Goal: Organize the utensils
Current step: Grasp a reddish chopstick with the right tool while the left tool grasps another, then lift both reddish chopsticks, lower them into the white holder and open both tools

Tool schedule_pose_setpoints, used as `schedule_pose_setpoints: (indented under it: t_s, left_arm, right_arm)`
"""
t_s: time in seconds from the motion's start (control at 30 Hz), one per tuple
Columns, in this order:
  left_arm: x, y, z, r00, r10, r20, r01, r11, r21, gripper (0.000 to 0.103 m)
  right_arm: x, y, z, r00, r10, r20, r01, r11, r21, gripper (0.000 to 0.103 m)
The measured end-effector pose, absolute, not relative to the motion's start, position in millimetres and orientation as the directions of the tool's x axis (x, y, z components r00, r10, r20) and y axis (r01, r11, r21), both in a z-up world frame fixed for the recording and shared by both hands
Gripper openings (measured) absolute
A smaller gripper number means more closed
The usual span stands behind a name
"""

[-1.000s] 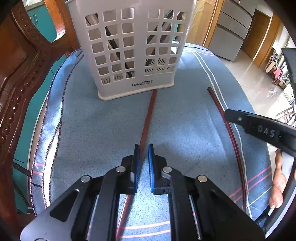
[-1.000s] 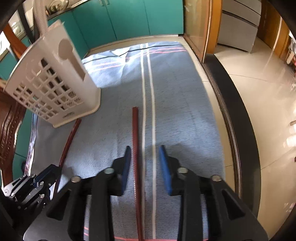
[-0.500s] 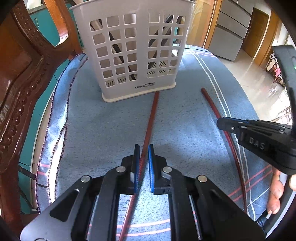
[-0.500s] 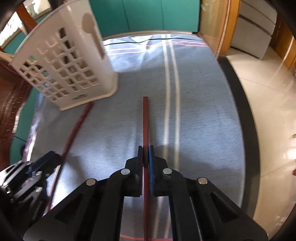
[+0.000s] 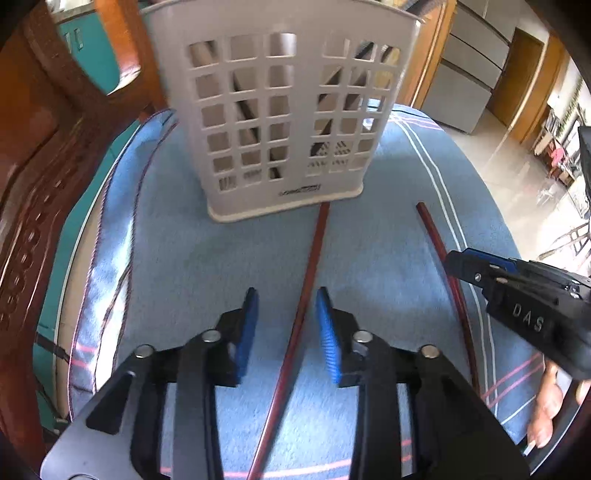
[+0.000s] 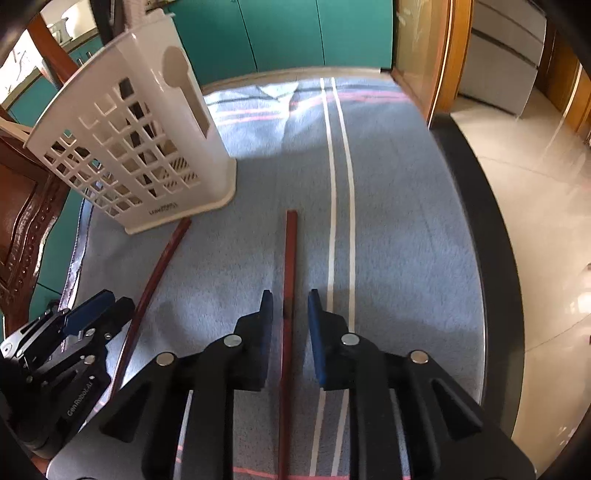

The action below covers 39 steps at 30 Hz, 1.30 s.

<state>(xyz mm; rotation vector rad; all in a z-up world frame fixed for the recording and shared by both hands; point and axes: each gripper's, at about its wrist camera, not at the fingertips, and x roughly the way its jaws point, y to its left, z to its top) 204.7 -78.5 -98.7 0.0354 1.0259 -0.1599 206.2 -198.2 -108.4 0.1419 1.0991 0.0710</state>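
Two dark red chopsticks lie on the blue cloth (image 5: 192, 266) in front of a white slotted utensil basket (image 5: 280, 110) (image 6: 129, 147). My left gripper (image 5: 286, 294) straddles the left chopstick (image 5: 314, 251) (image 6: 162, 262). Its jaws are opening and the pads stand off the stick. My right gripper (image 6: 290, 295) straddles the right chopstick (image 6: 290, 251) (image 5: 436, 240). Its jaws are opening too, with a gap on both sides of the stick. Each gripper shows at the edge of the other's view: the right gripper (image 5: 458, 264), the left gripper (image 6: 114, 301).
A carved wooden chair (image 5: 33, 206) stands close on the left. Teal cabinets (image 6: 288, 33) are behind the table. The table's dark rim (image 6: 491, 240) drops to a tiled floor on the right. A person's hand (image 5: 546, 406) holds the right gripper. Utensils show inside the basket.
The right gripper shut on its chopstick and has now opened off it. The left gripper, shut on its chopstick in both earlier frames, has opened. Both sticks lie on the cloth.
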Motion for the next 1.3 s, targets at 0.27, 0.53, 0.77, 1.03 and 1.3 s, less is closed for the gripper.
schedule_pose_setpoints:
  t_s: [0.27,0.53,0.77,1.03,1.3]
  left_arm:
    - [224,-105,-112,0.499,-0.088,-0.862,0.17,0.985,-0.002,0.04]
    - [232,-104,-111,0.498,-0.081,-0.863,0.129,0.992,-0.018,0.011]
    - [232,-80,-104,0.504,-0.104,-0.858,0.089,0.994,-0.068,0.01]
    - [236,-73,-113,0.503,-0.082,-0.86,0.09,0.995,-0.043,0.023]
    - [237,-84,-112,0.515,-0.057,-0.855,0.091,0.996,-0.012,0.03]
  right_arm:
    - [213,-205,-114,0.458,0.091,-0.884,0.047,0.991,0.127,0.02]
    - [221,-206,-115,0.464,0.086,-0.881,0.064,0.989,0.13,0.025]
    - [221,-203,-115,0.471,0.093,-0.877,0.056,0.989,0.135,0.028]
    - [224,-186,-122,0.471,0.043,-0.881,0.027,0.998,0.063,0.029]
    - [220,-177,-123,0.491,-0.014,-0.871,-0.007,1.0,-0.02,0.029]
